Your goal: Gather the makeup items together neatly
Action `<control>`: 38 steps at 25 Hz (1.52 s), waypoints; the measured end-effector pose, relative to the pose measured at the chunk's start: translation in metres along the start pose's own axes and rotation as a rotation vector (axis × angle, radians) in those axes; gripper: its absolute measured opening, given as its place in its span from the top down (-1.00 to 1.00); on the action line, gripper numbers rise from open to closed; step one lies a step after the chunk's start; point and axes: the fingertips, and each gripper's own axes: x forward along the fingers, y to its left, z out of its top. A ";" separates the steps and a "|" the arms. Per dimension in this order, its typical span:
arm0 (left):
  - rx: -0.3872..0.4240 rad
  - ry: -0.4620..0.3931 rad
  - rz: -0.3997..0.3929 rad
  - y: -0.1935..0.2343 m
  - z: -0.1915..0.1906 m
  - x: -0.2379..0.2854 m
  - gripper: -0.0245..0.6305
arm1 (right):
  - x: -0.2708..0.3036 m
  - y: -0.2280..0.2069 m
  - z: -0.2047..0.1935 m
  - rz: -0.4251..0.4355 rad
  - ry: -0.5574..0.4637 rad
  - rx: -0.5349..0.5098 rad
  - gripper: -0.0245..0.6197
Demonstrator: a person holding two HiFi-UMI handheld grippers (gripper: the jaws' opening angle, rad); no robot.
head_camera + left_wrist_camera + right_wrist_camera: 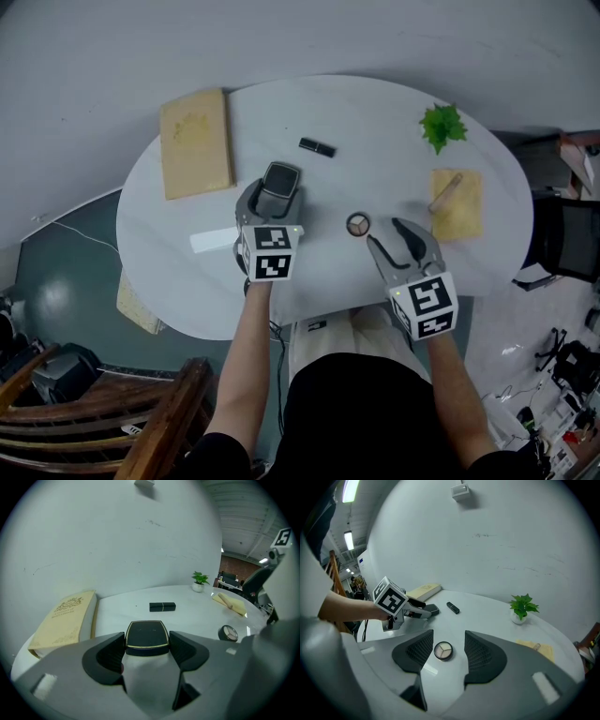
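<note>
My left gripper (pixel 275 195) (pixel 146 645) is shut on a black compact with a gold rim (pixel 279 181) (pixel 146 634), its pads against both sides, over the table's middle left. Open and with nothing held, my right gripper (pixel 384 232) (pixel 443 657) stands near the front right. A small round eyeshadow pan (pixel 358 224) (pixel 443 650) lies on the table just beyond its fingertips, in line with the gap. Farther back a black lipstick tube (pixel 317 146) (pixel 162 606) (pixel 452 607) lies on its side, apart from both grippers.
On the round white table (pixel 375 112), a tan book (pixel 195 142) (pixel 65 616) lies at the back left and a white card (pixel 211 241) at the left front. A small green plant (pixel 442 125) and a yellow cloth with a wooden stick (pixel 457 202) are at the right. A wooden chair (pixel 112 422) stands at the lower left.
</note>
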 end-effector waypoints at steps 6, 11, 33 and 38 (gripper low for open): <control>-0.020 0.014 0.026 -0.015 -0.011 -0.013 0.02 | -0.007 -0.003 -0.007 0.035 -0.005 -0.023 0.25; -0.049 0.021 0.052 -0.031 -0.019 -0.024 0.02 | -0.014 -0.005 -0.014 0.059 -0.011 -0.046 0.25; -0.297 0.030 0.245 -0.081 -0.046 -0.056 0.02 | -0.046 -0.006 -0.048 0.115 -0.032 -0.086 0.25; -0.320 0.027 0.294 -0.090 -0.050 -0.056 0.01 | -0.052 -0.006 -0.054 0.116 -0.032 -0.088 0.25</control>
